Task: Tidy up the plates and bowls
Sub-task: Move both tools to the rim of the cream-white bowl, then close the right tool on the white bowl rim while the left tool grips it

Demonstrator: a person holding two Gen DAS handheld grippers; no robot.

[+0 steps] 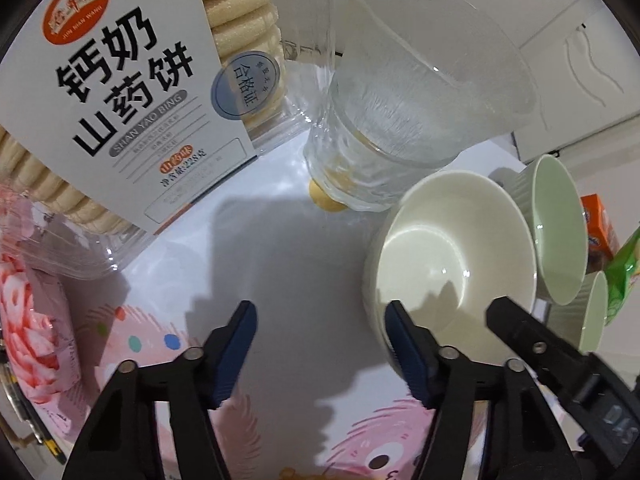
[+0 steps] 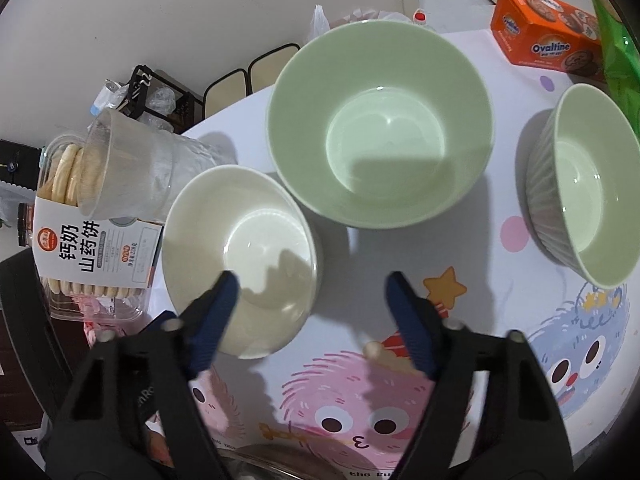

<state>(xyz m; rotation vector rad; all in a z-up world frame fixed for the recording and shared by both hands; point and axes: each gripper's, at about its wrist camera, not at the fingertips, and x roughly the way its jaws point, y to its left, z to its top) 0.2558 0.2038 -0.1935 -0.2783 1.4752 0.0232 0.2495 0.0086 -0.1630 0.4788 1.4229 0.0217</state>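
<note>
Cartoon monsters cover the counter (image 2: 500,312), a white cloth printed with pink and blue fuzzy creatures, stars and dots, and white walls sit behind it.

Three bowls are out on it. From the right wrist view, the cream bowl (image 2: 240,256) sits front left, the big pale green bowl (image 2: 380,120) stands just behind it to the right with the rims very close, and a second green bowl (image 2: 588,184) with a ribbed grey outside sits well apart on the far right. All three are upright and empty.

The right tool (image 2: 310,312) hangs over the near edge of the cream bowl with its jaws spread wide, holding nothing. Its left blue pad overlaps the bowl's rim in the picture, the right pad is over bare cloth; can't tell if anything is actually touching.

The left tool (image 1: 320,344) is also wide open and empty, low over the counter. In its view the cream bowl (image 1: 452,256) sits just off its right finger, with the green bowls (image 1: 556,228) peeking out behind it, and part of the other tool's black frame pokes in at the right.

Other stuff: a clear plastic box of round biscuits (image 1: 120,92) with a white label on the left, a frosted cup stacked in a clear glass (image 1: 384,120) next to it, and an orange Ovaltine box (image 2: 548,28) at the far right corner.
</note>
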